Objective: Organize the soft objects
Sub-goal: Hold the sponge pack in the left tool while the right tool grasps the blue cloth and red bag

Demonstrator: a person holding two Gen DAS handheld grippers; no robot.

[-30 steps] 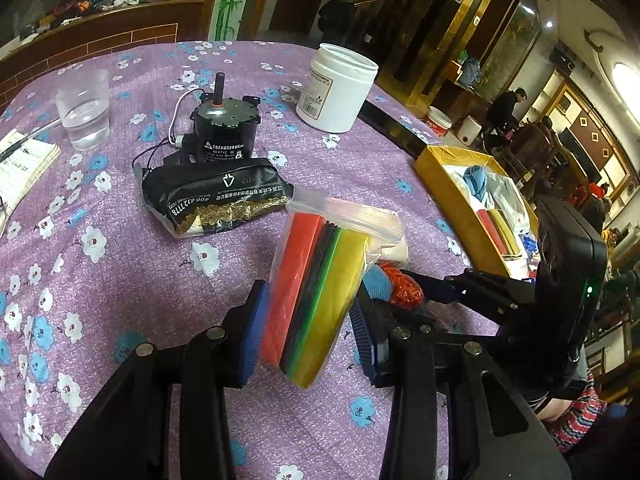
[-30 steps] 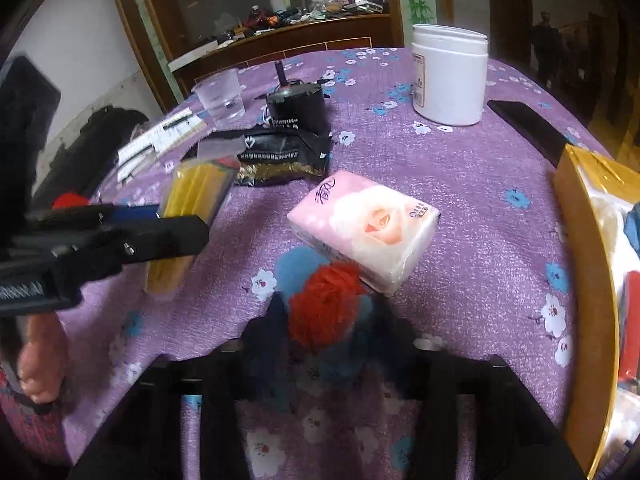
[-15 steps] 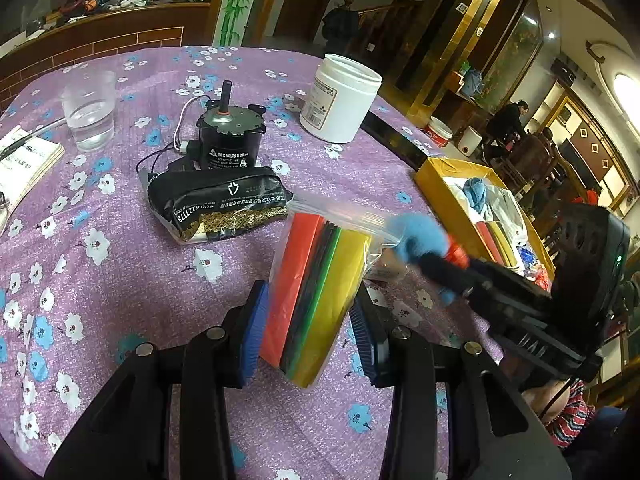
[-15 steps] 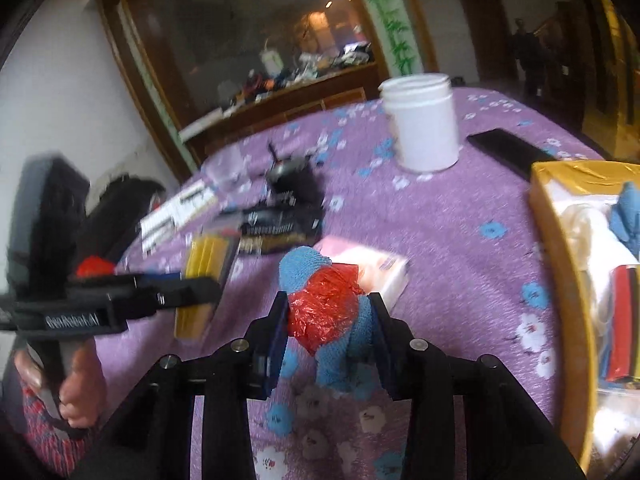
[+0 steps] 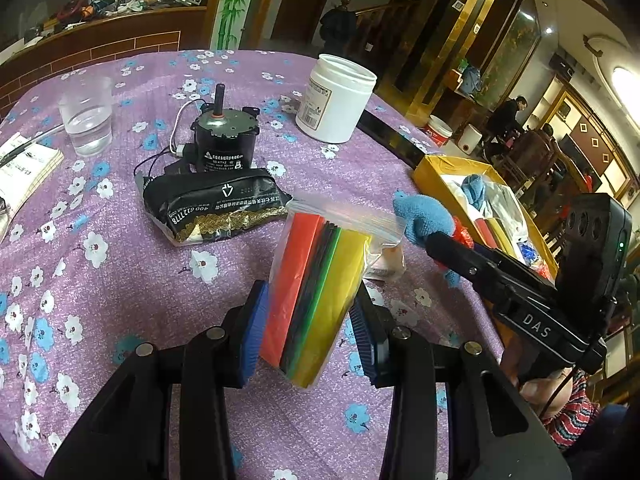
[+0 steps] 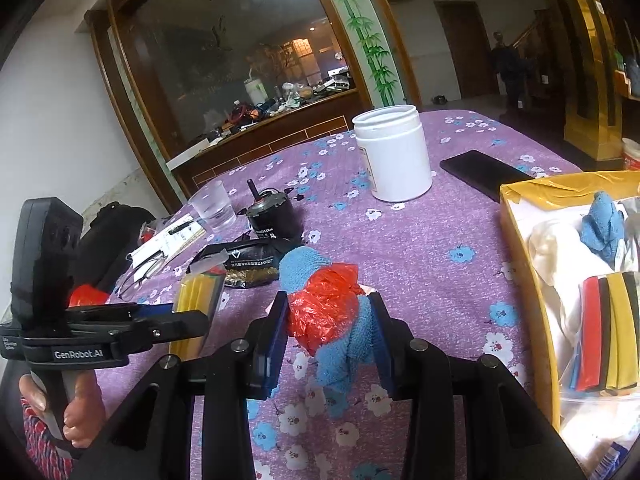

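Observation:
My left gripper (image 5: 306, 330) is shut on a clear zip bag of coloured foam sheets (image 5: 316, 292), red, black, green and yellow, held upright above the purple flowered tablecloth (image 5: 120, 272). My right gripper (image 6: 330, 330) is shut on a blue cloth with red plastic (image 6: 326, 310), lifted off the table. In the left wrist view that cloth bundle (image 5: 422, 216) hangs beside the yellow box (image 5: 436, 164). The yellow box (image 6: 520, 248) at the right holds another blue cloth (image 6: 604, 224), white material and a second bag of foam sheets (image 6: 608, 328). A pink tissue pack (image 5: 386, 260) peeks out behind the held bag.
On the table stand a white jar (image 5: 336, 98), a black motor with wires (image 5: 222, 140), a black and gold packet (image 5: 212, 208), a cup of water (image 5: 86, 116), papers (image 5: 24, 172) and a black phone (image 6: 480, 172). People move about in the room behind.
My right gripper has lifted the blue and red bundle off the table by the tissue pack and swung toward the yellow box. The left gripper and its foam bag have stayed put.

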